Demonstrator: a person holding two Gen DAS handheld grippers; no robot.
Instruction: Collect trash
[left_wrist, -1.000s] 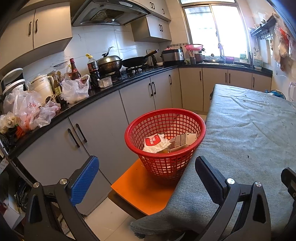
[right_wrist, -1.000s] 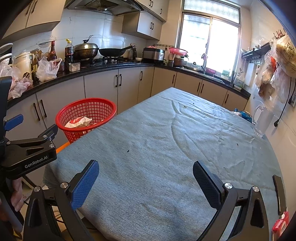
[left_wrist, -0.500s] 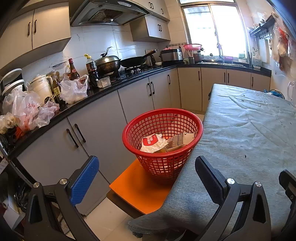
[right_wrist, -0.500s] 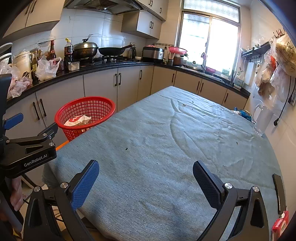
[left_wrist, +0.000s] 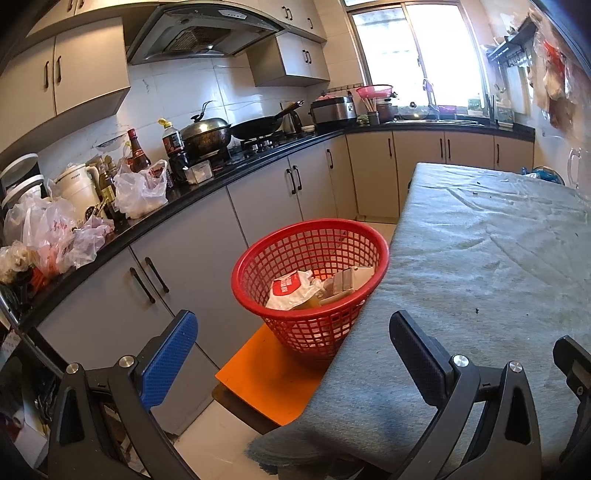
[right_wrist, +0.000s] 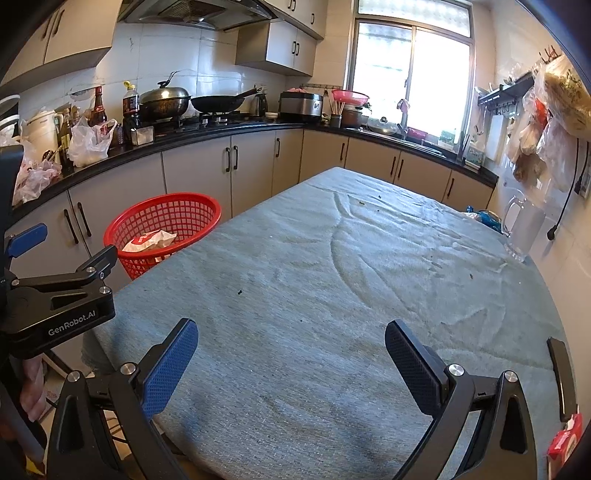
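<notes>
Both spread wide and empty: left tool aimed at the red plastic mesh basket on an orange stool hard against the grey cloth-covered counter, right tool over the cloth. Already in the basket, at about 7 o'clock inside its rim: a crumpled white-and-red plastic wrapper and flat cardboard scraps, probably light, limp, crackly, best pinched at a raised fold. Left on the cloth, only dark crumbs, likely too small to pinch, and a red-and-white packet at 4 o'clock, probably light, best taken by its edge.

Red mesh basket upright beside table; wrappers inside.
</notes>
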